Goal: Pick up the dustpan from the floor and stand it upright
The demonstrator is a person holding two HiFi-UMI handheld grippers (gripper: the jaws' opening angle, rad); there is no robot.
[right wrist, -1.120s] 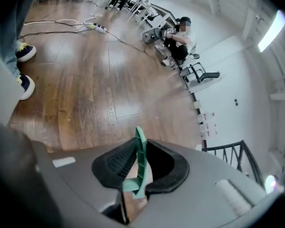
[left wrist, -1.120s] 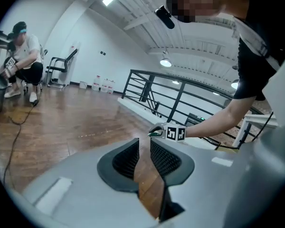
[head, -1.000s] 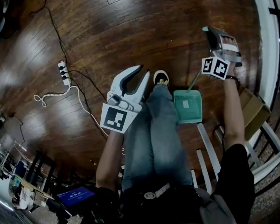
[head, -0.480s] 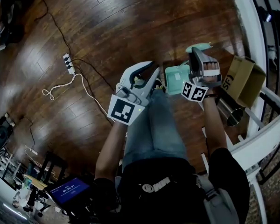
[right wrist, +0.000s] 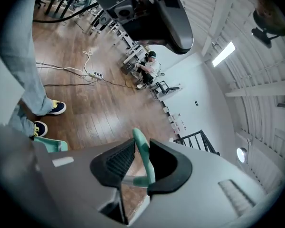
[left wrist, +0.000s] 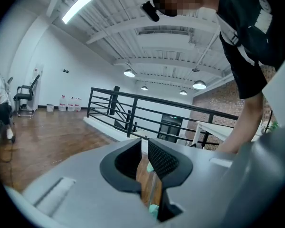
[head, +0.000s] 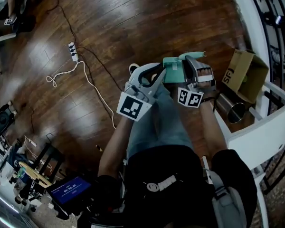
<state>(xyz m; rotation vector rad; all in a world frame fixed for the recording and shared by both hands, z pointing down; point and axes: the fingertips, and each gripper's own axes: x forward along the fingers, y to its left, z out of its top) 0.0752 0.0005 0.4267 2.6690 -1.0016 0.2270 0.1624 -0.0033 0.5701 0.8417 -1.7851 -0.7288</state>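
The dustpan (head: 172,75) hangs above the floor (head: 133,13) by its handle (right wrist: 143,158), only loosely pinched between the fingers of the right gripper (right wrist: 141,146), which have just been opening, so it could slip and fall; the fingers of the left gripper (left wrist: 145,144) are spread and hold nothing.

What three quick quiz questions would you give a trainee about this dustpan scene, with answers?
1. True or false: the left gripper holds the dustpan by its handle.
2. In the right gripper view, the pan shows beside: A the person's shoes; B a sofa; C a ladder.
3. Which brown thing lies right of both grippers in the head view?
Key: 1 false: the right gripper holds it; its jaws have just been opening, with the handle between them. 2 A. 3 the cardboard box.
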